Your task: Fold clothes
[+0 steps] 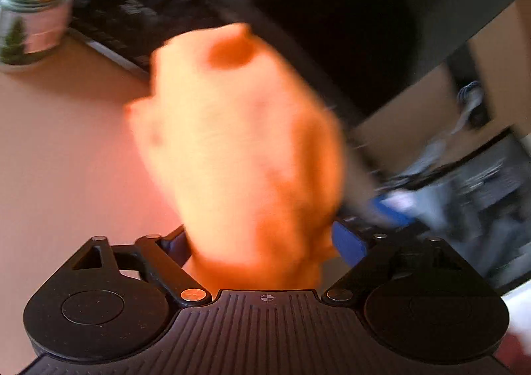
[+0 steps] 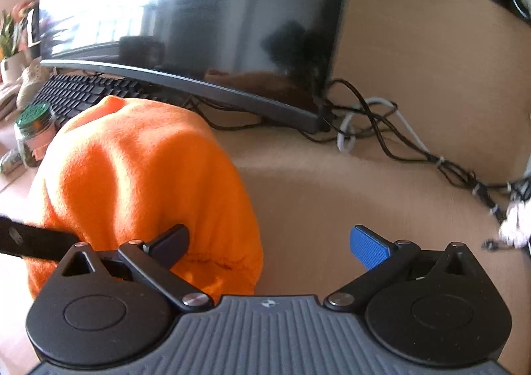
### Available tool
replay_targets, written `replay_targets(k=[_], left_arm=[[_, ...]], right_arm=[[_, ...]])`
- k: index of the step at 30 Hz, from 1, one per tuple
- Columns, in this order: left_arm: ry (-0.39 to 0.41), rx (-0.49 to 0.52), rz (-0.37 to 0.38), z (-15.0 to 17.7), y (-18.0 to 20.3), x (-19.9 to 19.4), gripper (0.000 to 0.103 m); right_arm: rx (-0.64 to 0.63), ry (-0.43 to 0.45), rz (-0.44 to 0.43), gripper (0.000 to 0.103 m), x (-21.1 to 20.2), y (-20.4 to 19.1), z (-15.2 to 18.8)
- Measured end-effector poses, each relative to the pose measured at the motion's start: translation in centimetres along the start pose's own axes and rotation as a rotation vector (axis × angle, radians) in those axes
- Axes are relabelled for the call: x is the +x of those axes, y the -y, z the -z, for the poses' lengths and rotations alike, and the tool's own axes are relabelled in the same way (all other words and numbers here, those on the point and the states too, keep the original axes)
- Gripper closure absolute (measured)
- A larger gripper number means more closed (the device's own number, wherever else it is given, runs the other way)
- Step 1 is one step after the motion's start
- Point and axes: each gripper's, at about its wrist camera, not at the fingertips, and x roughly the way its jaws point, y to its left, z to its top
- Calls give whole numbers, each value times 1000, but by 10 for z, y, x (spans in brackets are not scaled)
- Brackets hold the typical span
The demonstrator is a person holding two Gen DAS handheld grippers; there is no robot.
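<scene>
The left gripper [image 1: 262,242] has its 2 fingers spread, with the orange cloth [image 1: 239,149] bunched between them; the view is blurred, so we cannot tell whether the pads touch the fabric. The right gripper [image 2: 268,242] is also spread: its dark finger [image 2: 172,239] lies against the cloth [image 2: 139,182], and its blue pad [image 2: 368,247] stands clear over the bare desk [image 2: 365,192].

The cloth sits as a rounded mound on the desk, in front of the monitor [image 2: 199,10] and keyboard [image 2: 76,96], near a green-lidded jar [image 2: 33,129]. A dark bar [image 2: 30,239] crosses its left side in the right view.

We judge the garment to be mid-handling: it is heaped, not flat, and no neat fold shows. This heap fits a garment being gathered or one being shaken out. Any next move calls for a firm pinch on an edge or hem, which we cannot yet locate.
</scene>
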Motion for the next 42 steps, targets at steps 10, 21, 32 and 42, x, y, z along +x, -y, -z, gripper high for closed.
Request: replay_targets(k=[10,21,32,42], left_arm=[[-65,-59,10,3,-13,23,36],[-38,-92,-27,-12,-42,0,36],[-67,-247,163,-31,-55,-17,15],[-46,-311,271,-52,-49,-22,12]], right_arm=[[10,62,38,0,-12,18,-12],[-51,-36,-150,0,21,-24,-7],[-373,192,-128,0,-52,-100,29],[-513,220,-102,20,-32,-137,35]])
